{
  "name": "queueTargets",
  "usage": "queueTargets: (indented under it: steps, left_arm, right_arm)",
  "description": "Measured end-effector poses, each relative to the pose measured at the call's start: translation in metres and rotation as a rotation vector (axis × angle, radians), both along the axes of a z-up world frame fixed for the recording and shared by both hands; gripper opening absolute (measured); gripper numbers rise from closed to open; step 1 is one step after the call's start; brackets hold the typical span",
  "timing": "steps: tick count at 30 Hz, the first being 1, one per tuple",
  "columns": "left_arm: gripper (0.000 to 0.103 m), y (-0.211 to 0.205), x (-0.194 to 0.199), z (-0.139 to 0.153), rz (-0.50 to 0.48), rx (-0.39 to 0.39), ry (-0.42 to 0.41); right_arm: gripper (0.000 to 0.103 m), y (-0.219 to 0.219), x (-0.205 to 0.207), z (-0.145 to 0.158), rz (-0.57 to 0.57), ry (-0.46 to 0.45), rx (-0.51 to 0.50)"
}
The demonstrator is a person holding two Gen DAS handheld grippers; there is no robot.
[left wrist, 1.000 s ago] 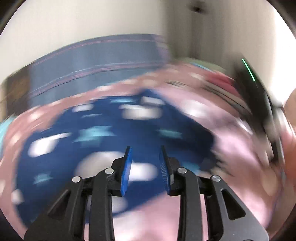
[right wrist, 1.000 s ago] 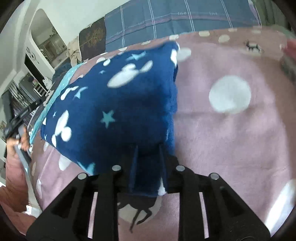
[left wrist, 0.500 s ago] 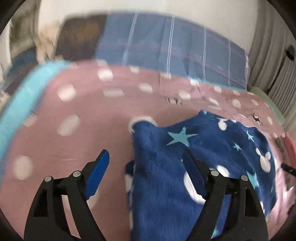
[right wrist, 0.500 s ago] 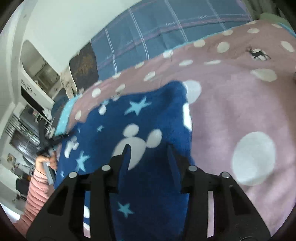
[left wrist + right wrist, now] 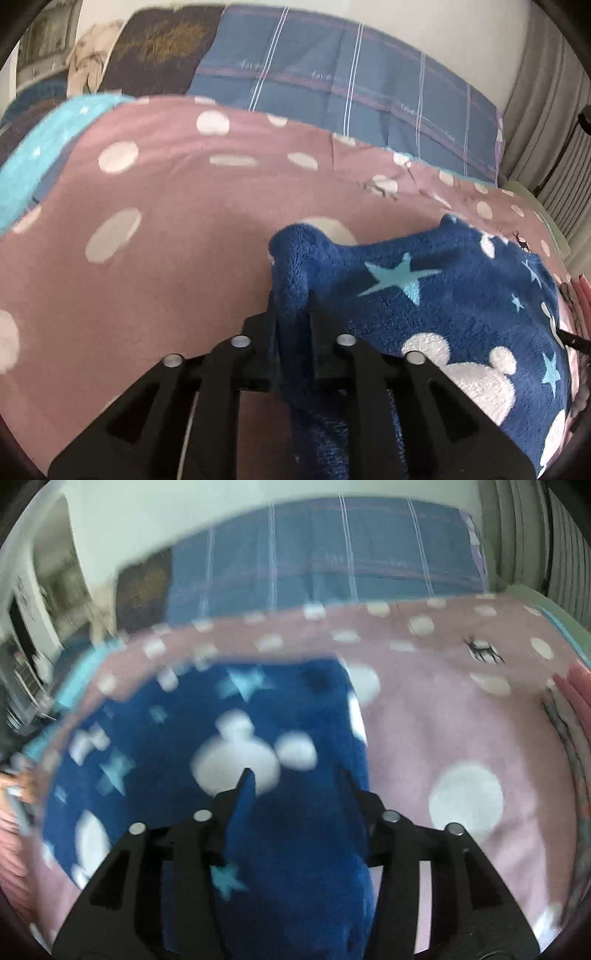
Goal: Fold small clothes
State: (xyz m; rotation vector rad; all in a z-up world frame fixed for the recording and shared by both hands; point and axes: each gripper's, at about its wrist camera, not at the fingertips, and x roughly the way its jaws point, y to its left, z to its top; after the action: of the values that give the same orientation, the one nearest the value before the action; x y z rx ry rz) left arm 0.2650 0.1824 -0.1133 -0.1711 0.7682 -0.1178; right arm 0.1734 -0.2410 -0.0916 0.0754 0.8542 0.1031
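A small navy fleece garment with pale stars and white mouse-head shapes lies on a pink polka-dot blanket. In the left wrist view my left gripper is shut on the garment's left edge, which bunches up between the fingers. In the right wrist view the same garment spreads out ahead and to the left. My right gripper is open above its right part, with fleece lying under the parted fingers. That view is blurred by motion.
A blue plaid pillow and a dark brown cushion lie at the head of the bed. A turquoise blanket edge runs along the left. Folded pinkish cloth sits at the right. A person's hand shows at far left.
My left gripper has shut on the garment's left edge after standing wide open beside it. My right gripper, shut on the fleece a second ago, is open and has drawn back slightly.
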Motion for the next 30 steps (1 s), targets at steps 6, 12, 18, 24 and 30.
queueTargets:
  steps: [6, 12, 18, 24, 30]
  left_arm:
    - [0.054, 0.009, -0.054, 0.049, -0.056, -0.106, -0.116]
    - [0.057, 0.025, -0.137, 0.02, -0.12, -0.133, -0.021]
    - [0.057, 0.018, -0.205, -0.01, -0.261, -0.205, 0.015]
    - [0.031, 0.008, -0.193, -0.031, -0.257, -0.292, 0.061]
    - [0.0, 0.03, -0.224, 0.004, -0.226, -0.366, -0.101]
  right_arm:
    - [0.048, 0.004, -0.013, -0.007, -0.042, 0.021, -0.018]
    - [0.048, 0.088, -0.04, 0.039, 0.163, -0.076, -0.103]
    - [0.049, 0.189, -0.045, 0.046, 0.424, -0.02, -0.021]
    - [0.055, 0.258, -0.026, 0.064, 0.499, -0.055, -0.117]
    - [0.063, 0.337, 0.042, 0.049, 0.531, 0.005, -0.258]
